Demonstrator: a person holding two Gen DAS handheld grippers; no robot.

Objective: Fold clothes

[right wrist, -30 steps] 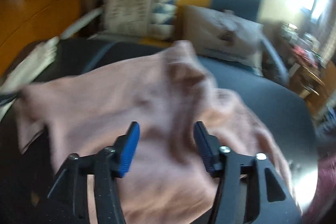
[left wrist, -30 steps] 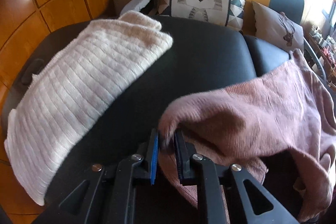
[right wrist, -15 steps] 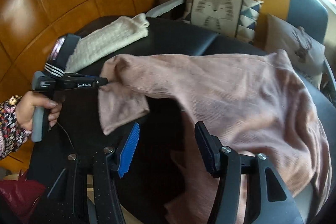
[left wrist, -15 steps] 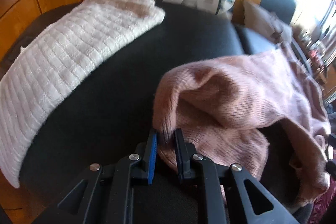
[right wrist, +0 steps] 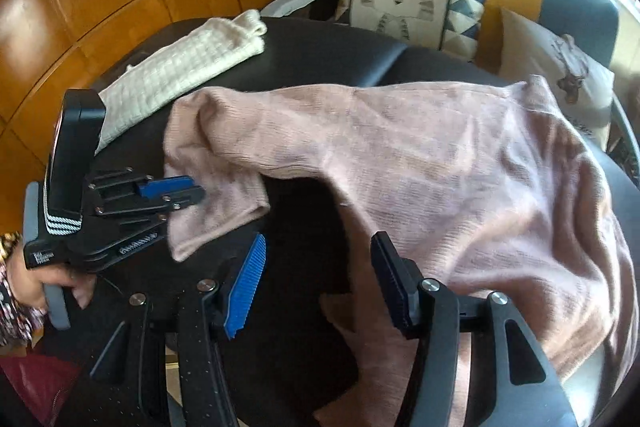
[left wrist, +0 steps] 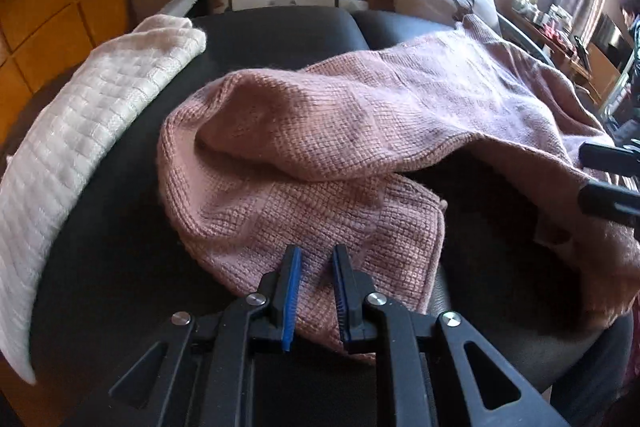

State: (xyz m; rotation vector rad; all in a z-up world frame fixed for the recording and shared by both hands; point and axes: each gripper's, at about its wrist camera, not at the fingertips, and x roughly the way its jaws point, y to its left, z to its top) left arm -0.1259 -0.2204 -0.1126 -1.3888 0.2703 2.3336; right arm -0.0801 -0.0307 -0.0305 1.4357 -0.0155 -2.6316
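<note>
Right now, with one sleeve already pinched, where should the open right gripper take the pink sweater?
Probably the free side edge of the pink sweater beside the right gripper, approached from the near side. That edge lies thin against the dark table, so open jaws could straddle it, opposite the left gripper on the sleeve.

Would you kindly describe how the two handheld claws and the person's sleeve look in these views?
Both are black, angular frames with triangular cut-outs and silver screws. The left claw and right claw each carry one blue ribbed pad and one dark one. The left tool has a grey handle, white-striped black block and faint lettering. The sleeve is dark, floral-patterned.
</note>
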